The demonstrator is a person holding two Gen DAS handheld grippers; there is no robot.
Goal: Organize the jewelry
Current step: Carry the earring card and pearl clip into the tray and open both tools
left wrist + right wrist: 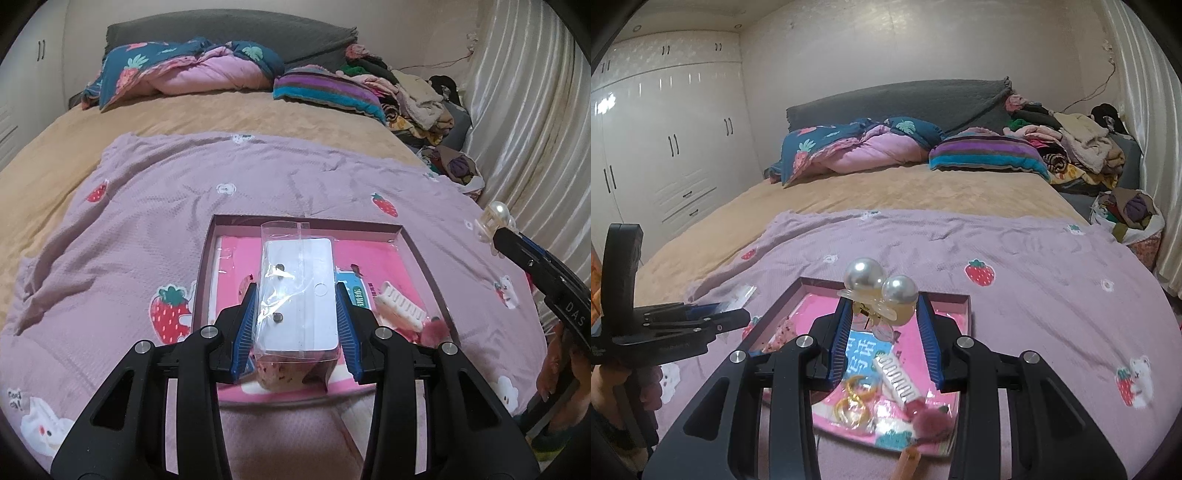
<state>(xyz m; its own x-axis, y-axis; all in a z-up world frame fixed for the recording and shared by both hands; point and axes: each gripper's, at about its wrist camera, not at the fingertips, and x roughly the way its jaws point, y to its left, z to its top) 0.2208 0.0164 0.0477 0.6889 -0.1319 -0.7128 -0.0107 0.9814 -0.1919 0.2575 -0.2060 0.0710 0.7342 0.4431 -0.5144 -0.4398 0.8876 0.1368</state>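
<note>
My left gripper [297, 295] is shut on a clear plastic bag holding a white earring card [299, 291], held above the shallow pink-lined tray [421, 254] on the bed. My right gripper [882, 310] is shut on a pearl hair claw [877, 291], held above the same tray [967, 306]; the claw also shows at the right edge of the left wrist view [493, 221]. In the tray lie a white comb clip [899, 376], gold hoop earrings [853, 402], a fuzzy pink hair clip [929, 417] and a speckled pink piece [783, 334]. The left gripper shows at the left of the right wrist view [738, 314].
The tray sits on a lilac strawberry-print blanket [147, 221] over a tan bedsheet. A small clear bag [742, 293] lies on the blanket left of the tray. Folded quilts and pillows [868, 147] lie at the headboard, a clothes pile [1082, 147] at right, and a wardrobe [665, 147] at left.
</note>
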